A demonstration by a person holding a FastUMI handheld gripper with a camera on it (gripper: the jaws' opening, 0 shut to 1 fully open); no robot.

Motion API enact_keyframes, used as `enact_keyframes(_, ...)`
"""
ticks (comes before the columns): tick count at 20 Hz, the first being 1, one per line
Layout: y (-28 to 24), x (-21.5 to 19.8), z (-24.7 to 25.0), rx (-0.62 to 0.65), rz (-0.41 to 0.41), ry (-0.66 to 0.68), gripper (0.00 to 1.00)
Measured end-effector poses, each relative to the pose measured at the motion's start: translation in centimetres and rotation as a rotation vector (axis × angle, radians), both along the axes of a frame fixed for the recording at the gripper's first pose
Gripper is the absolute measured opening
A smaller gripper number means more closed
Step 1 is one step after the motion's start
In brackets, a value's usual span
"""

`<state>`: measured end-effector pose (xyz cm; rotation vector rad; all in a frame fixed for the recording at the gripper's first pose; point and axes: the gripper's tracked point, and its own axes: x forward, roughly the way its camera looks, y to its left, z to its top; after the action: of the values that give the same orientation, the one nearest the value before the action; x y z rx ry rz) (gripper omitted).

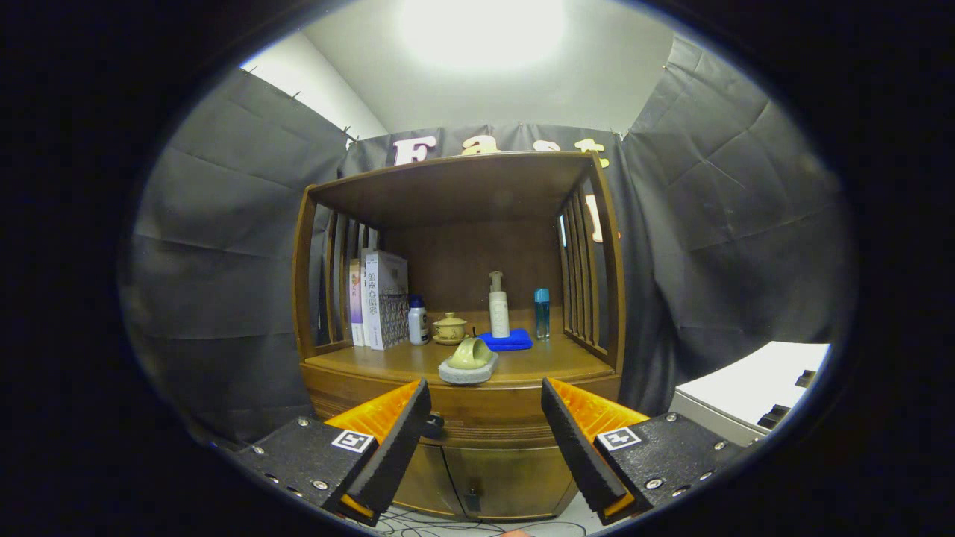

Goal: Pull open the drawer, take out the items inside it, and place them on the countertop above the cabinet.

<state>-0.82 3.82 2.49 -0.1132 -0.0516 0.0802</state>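
The gripper (pixel 486 418) is open: its two fingers (pixel 399 440) stand wide apart and hold nothing. Each finger has a black foam pad on the inner side and an orange part behind it. Between the fingers, and a little beyond their tips, is the front of a wooden cabinet (pixel 477 462). The drawer (pixel 485 429) is the band of wood with fine grooves just under the top board, and it looks closed. A small dark knob (pixel 434 425) shows just beside the tip of the left finger; whether they touch, I cannot tell. Below the drawer are two cabinet doors (pixel 515 477).

Above the drawer is the table (pixel 567 367), the flat wooden top of the cabinet. Near its front edge lies a grey pad (pixel 466 374) with a yellow-green cup (pixel 473 353) lying on its side on top of it. Behind them is a blue cloth (pixel 507 341), and a white pump bottle (pixel 498 306) stands at its back. To the right of that stands a slim blue bottle (pixel 542 313). To the left is a small lidded tea bowl (pixel 451 328) on a saucer, then a small white bottle (pixel 418 321) with a dark cap, and then several books (pixel 380 298) standing upright against the left slatted side. A wooden roof board (pixel 462 186) covers this space.

On the right, well apart from the cabinet, is a white box-like object (pixel 753 395). Some cables (pixel 433 526) lie on the floor below the cabinet.
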Motion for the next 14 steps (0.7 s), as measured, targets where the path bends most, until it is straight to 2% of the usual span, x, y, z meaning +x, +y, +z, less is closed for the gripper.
enact_keyframes(14, -0.3, -0.7, -2.0, 0.005, 0.0, 0.044, 0.93)
